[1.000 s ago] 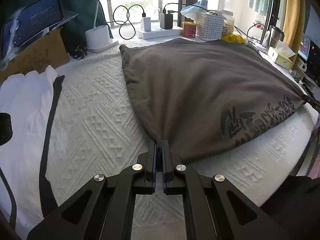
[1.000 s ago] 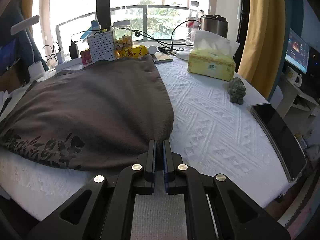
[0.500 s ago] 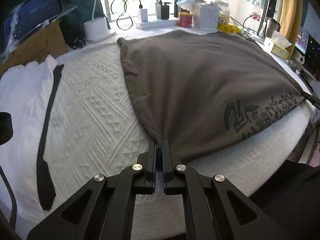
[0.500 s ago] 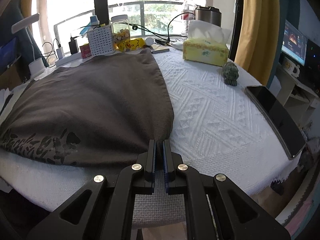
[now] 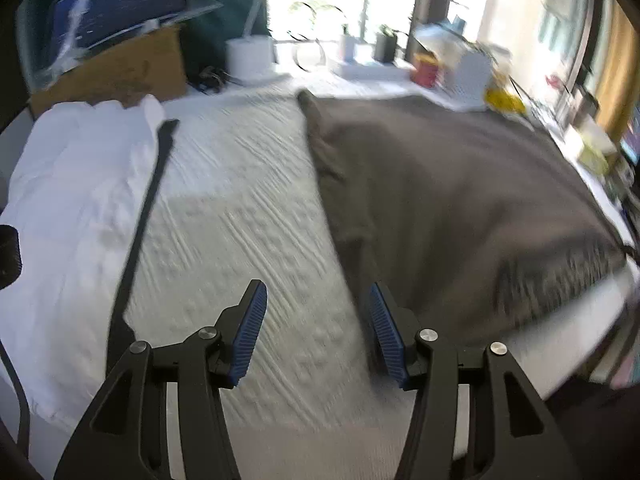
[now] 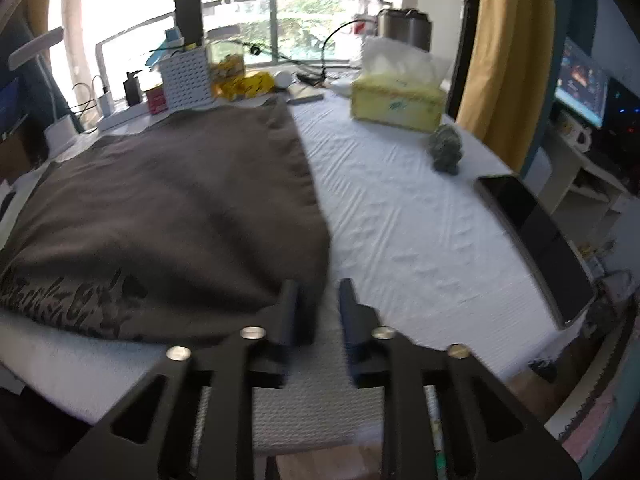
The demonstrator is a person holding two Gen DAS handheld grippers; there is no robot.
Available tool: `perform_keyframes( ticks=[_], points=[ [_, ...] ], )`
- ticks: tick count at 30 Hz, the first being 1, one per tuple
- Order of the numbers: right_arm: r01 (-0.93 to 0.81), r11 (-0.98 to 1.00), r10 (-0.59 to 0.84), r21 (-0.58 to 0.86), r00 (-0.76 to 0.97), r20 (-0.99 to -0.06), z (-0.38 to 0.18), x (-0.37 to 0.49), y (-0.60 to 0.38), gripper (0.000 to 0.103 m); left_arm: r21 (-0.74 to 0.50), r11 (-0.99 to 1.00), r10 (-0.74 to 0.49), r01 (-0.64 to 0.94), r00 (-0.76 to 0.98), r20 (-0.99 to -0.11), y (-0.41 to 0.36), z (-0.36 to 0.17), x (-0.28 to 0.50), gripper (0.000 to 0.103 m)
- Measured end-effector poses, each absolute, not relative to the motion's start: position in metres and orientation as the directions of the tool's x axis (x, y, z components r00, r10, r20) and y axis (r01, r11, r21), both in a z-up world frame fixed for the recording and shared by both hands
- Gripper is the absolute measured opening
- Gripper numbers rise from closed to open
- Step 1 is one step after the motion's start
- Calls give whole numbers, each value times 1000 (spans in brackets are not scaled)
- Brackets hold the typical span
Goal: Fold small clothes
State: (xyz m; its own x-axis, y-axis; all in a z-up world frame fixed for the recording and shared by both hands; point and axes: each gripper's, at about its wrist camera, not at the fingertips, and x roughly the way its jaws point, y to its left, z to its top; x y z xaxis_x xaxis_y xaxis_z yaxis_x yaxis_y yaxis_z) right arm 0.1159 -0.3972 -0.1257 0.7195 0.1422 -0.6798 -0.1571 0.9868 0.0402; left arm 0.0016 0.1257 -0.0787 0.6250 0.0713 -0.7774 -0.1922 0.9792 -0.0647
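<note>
A dark grey-brown garment (image 5: 460, 200) with a black print lies spread flat on the white textured table cover (image 5: 240, 220). In the left wrist view my left gripper (image 5: 316, 304) hangs over the cover beside the garment's left near corner, its jaws opening and only bare cover between the blue pads. In the right wrist view the garment (image 6: 168, 208) fills the left half, and my right gripper (image 6: 318, 300) is at its right near corner. Those jaws are opening too. The corner lies against the left finger (image 6: 290, 308) and the pads do not press on it.
A white garment (image 5: 76, 208) with a black strap (image 5: 140, 232) lies at the left. At the right are a tissue box (image 6: 398, 98), a small green figure (image 6: 446, 152) and a dark phone (image 6: 536, 240) near the edge. Boxes, a basket, chargers and cables crowd the windowsill side.
Both grippers were shut on the garment's near corners; now both have let go and opened. The left gripper has shifted left off the cloth, and its view is blurred.
</note>
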Motion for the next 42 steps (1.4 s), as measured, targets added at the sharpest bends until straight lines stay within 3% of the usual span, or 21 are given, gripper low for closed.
perform_keyframes(
  ticks=[15, 16, 17, 18, 20, 21, 22, 42],
  points=[
    [-117, 992, 118, 51, 693, -711, -124, 160, -392, 32, 3, 993, 78, -121, 619, -781, 132, -91, 99, 51],
    [-117, 992, 117, 50, 690, -714, -125, 164, -391, 32, 0, 993, 72, -115, 615, -785, 134, -93, 105, 45],
    [-115, 992, 116, 50, 689, -715, -125, 168, -389, 32, -5, 994, 62, -108, 607, -792, 134, -96, 109, 29],
    [-113, 992, 116, 51, 688, -716, -125, 172, -388, 32, -4, 995, 58, -102, 596, -801, 134, -98, 113, 22],
    [-110, 992, 116, 54, 687, -717, -125, 180, -386, 32, -3, 996, 52, -90, 598, -800, 133, -100, 118, 18],
    [-110, 993, 115, 54, 684, -720, -125, 185, -385, 32, -5, 997, 44, -80, 598, -801, 132, -100, 120, 6],
    [-109, 993, 114, 54, 682, -722, -126, 188, -384, 32, -1, 997, 42, -71, 596, -802, 130, -99, 121, 2],
    [-132, 990, 126, 48, 675, -727, -124, 209, -370, 34, 75, 974, 189, -214, 585, -789, 142, -83, 120, 5]
  ],
)
